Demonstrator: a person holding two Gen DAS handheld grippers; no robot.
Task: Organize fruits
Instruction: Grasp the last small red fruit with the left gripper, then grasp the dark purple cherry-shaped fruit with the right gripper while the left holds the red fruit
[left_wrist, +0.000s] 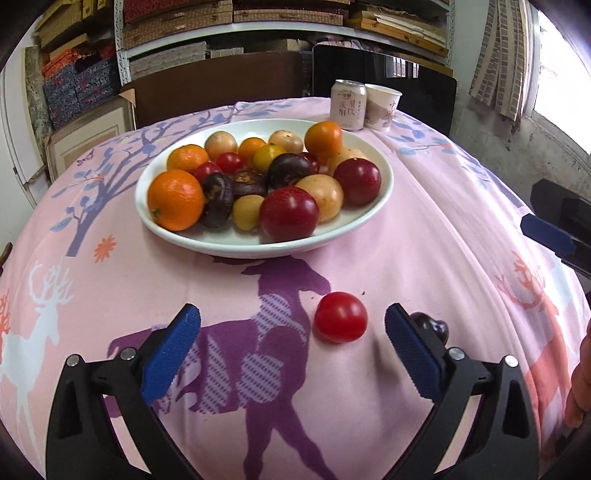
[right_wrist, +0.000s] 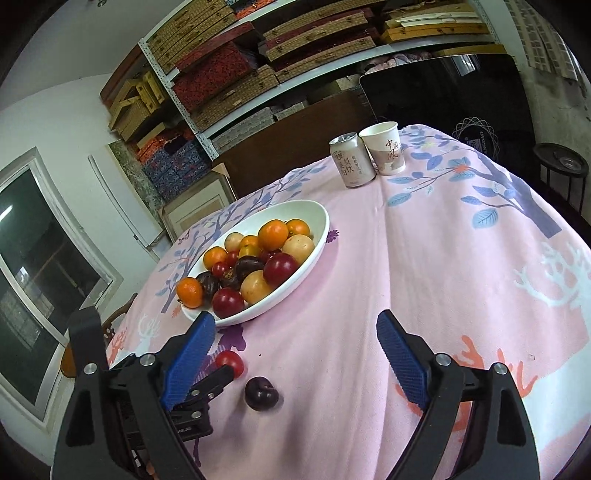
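Both grippers empty, jaws wide over the pink table

Left gripper (left_wrist: 291, 325) brackets a loose red tomato (left_wrist: 340, 316) without touching; right gripper (right_wrist: 295, 336) hangs above a dark plum (right_wrist: 261, 393). The rest of the fruit fills the white plate (left_wrist: 207, 243) beyond.

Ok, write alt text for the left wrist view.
The open left gripper hovers over a pink cloth, a red tomato lying between its fingers and a dark fruit just behind the right finger. Beyond sits a white plate heaped with fruit, then a can and paper cup.
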